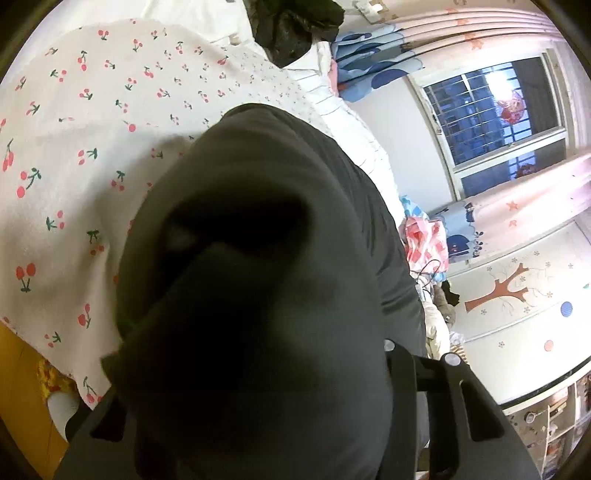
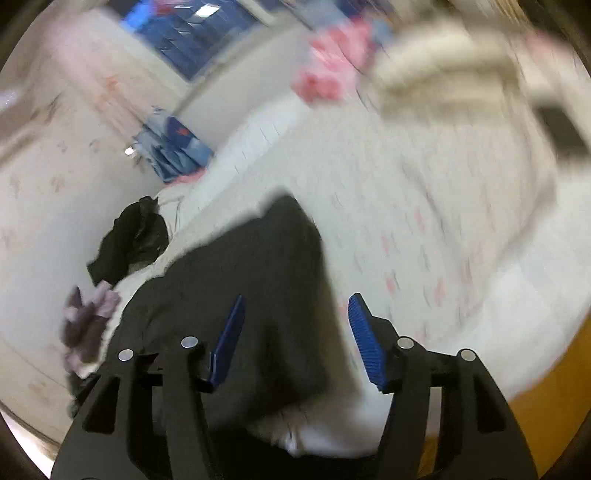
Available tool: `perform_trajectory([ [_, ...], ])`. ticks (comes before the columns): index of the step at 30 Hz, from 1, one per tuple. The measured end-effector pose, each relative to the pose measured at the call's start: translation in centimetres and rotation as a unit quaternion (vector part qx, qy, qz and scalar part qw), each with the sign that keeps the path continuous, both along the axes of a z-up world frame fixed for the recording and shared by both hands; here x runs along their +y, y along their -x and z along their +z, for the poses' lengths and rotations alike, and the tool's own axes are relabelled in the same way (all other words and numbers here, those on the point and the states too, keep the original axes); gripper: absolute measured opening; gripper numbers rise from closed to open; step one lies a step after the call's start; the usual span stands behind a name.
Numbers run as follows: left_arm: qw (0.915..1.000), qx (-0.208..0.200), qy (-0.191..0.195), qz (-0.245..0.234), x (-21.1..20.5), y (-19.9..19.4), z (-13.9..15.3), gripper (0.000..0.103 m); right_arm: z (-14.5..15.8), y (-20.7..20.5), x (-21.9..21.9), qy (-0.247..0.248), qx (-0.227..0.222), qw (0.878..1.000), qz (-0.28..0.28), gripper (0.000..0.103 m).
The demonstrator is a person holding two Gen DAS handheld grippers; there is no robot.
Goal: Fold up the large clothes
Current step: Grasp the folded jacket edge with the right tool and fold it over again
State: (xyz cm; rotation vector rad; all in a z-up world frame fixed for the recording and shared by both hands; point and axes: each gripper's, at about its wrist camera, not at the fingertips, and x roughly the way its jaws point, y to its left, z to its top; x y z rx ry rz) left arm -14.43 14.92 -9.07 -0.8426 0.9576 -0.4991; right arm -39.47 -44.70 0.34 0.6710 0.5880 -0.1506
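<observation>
A large dark grey garment (image 1: pixel 295 192) drapes over my left gripper and hides its fingers, filling the middle of the left wrist view. It hangs above a white bedsheet with red cherries (image 1: pixel 74 147). In the blurred right wrist view the same dark garment (image 2: pixel 258 266) lies on the bed. My right gripper (image 2: pixel 295 332) is open and empty, its blue pads (image 2: pixel 364 332) spread above the garment's right edge.
A black crumpled garment (image 1: pixel 295 26) lies at the far end of the bed, also in the right wrist view (image 2: pixel 129 236). A mauve cloth (image 2: pixel 88 317) lies at left. A window with curtains (image 1: pixel 495 118), pink clothes (image 1: pixel 424 243) and a yellow bed frame (image 1: pixel 22 387) surround the bed.
</observation>
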Motion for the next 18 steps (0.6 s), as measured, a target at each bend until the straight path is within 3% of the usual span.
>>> perform_trajectory([
  [2,1.0000,-0.008,0.003,0.001,0.3,0.6,-0.4,0.042,3.4,-3.5,3.9,0.078,-0.015,0.995,0.058,0.060],
  [4,0.9999,-0.012,0.007,0.004,-0.4,-0.7,-0.2,0.042,5.0,-8.8,9.4,0.153,-0.008,0.979,0.133,0.066],
  [7,0.9997,-0.022,0.004,0.007,0.0,0.0,-0.4,0.042,3.8,-17.3,16.3,0.225,0.023,0.953,0.202,0.066],
  [9,0.9995,-0.031,-0.001,0.006,0.0,0.0,-0.3,0.042,1.3,-23.1,19.5,0.271,0.060,0.938,0.207,0.066],
  [12,0.9989,-0.046,-0.002,0.003,-0.1,-0.7,-0.4,0.042,-3.9,-29.2,21.3,0.285,0.135,0.927,0.204,0.067],
  [14,0.9982,-0.060,-0.005,0.000,-0.1,-0.7,-0.2,0.042,-6.1,-30.5,22.3,0.292,0.154,0.920,0.211,0.070],
  [16,0.9980,-0.063,-0.006,-0.002,0.0,-0.5,-0.1,0.042,-6.5,-30.9,23.0,0.304,0.181,0.907,0.228,0.071],
  [18,0.9982,-0.059,0.000,-0.002,0.2,-0.8,-0.3,0.042,-5.5,-29.5,22.8,0.289,0.180,0.911,0.233,0.070],
])
